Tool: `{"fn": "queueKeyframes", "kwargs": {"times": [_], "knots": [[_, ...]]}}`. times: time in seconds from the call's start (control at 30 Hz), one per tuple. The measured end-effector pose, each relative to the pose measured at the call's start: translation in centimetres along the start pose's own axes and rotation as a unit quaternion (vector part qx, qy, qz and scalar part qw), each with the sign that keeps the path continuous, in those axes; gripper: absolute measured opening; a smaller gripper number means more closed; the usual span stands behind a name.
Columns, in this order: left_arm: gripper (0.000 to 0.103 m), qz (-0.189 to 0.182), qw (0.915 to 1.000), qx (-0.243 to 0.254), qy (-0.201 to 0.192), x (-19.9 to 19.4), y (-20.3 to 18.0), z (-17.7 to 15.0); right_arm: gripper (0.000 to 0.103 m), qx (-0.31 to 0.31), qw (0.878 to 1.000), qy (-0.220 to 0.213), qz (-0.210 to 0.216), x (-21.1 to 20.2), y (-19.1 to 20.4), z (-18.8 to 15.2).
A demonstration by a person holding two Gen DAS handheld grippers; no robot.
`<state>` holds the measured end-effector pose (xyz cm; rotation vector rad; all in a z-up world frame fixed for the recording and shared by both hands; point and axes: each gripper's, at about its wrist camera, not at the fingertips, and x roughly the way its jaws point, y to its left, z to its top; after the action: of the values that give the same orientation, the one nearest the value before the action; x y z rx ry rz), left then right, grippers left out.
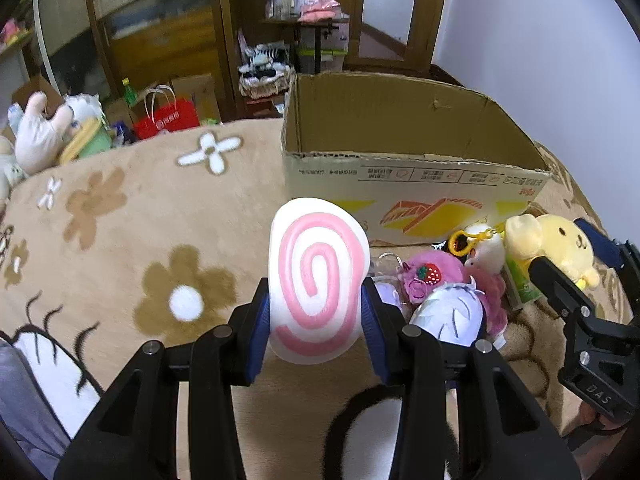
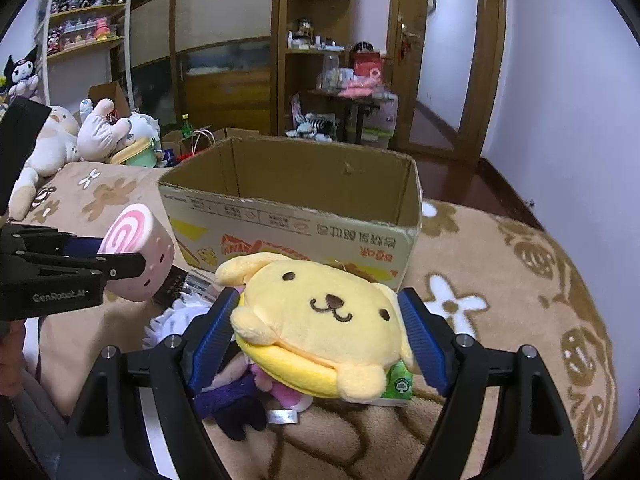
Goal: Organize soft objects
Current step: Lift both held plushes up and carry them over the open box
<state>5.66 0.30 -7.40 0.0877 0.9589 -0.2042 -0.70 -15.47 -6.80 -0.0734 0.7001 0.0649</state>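
Note:
My left gripper [image 1: 316,312] is shut on a white and pink swirl roll toy [image 1: 318,280], held above the flowered blanket; it also shows in the right wrist view [image 2: 136,252]. My right gripper [image 2: 320,336] is shut on a yellow dog plush [image 2: 320,320], also seen at right in the left wrist view [image 1: 552,240]. An open cardboard box [image 1: 400,176] stands just behind both toys, its inside bare where visible [image 2: 320,176]. A pile of small plush toys [image 1: 452,292] lies in front of the box, under the grippers.
The beige flowered blanket [image 1: 120,240] covers the bed. Several large plush toys [image 2: 72,136] lie at its far left edge. Beyond are wooden shelves [image 2: 312,40], a red bag [image 1: 168,118] and a doorway [image 2: 444,60].

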Motion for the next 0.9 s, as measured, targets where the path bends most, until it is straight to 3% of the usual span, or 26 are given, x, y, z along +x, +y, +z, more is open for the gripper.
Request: {"fn": "queueKeyframes", "kwargs": {"times": [0.17, 0.43, 0.63, 0.9], "knots": [[0.040, 0.011, 0.9994, 0.016, -0.030, -1.9, -0.7, -0.2, 0.084, -0.004, 1.000, -0.020, -0.008, -1.8, 0.4, 0.2], [0.040, 0.034, 0.9933, 0.042, -0.102, -5.8, -1.3, -0.2, 0.084, 0.013, 0.994, -0.107, -0.018, -6.1, -0.1, 1.2], [0.040, 0.033, 0.9823, 0.061, -0.174, -9.0, -2.2, 0.3, 0.084, 0.022, 0.988, -0.154, -0.019, -8.6, -0.6, 2.8], [0.040, 0.030, 0.9657, 0.087, -0.243, -12.0, -3.7, 1.9, 0.084, 0.020, 0.980, -0.195, -0.022, -9.5, -1.6, 5.7]]}}
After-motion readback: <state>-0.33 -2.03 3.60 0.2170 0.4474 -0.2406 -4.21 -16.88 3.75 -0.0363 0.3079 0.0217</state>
